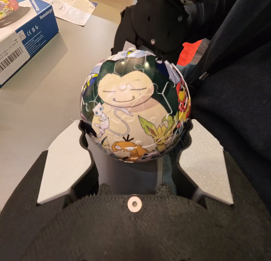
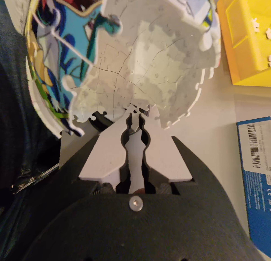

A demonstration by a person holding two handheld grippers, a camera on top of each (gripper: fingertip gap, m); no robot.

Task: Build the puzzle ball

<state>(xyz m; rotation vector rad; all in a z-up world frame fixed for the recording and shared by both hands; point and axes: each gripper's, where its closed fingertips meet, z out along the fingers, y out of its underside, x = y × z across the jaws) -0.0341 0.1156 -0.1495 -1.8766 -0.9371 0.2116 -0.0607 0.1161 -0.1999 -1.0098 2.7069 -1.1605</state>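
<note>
The puzzle ball [image 1: 135,107], printed with cartoon creatures, sits between the fingers of my left gripper [image 1: 135,127], which is shut on its lower sides and holds it above the table. The ball is open at its far top. In the right wrist view I look into that opening at the white inner faces of the ball [image 2: 146,72], with a coloured outer part at the left. My right gripper [image 2: 134,116] is nearly closed, its tips pinching a small white puzzle piece [image 2: 132,109] at the opening's rim. It shows as a black body [image 1: 154,26] behind the ball.
A blue puzzle box [image 1: 29,34] lies on the beige table [image 1: 36,129] at the left, and shows too in the right wrist view [image 2: 256,173]. A paper instruction sheet [image 1: 76,9] lies beyond it. A yellow bin [image 2: 246,41] holds loose pieces. A person's dark clothing [image 1: 234,107] fills the right. About 7 centimeters separates my left fingertips from my right.
</note>
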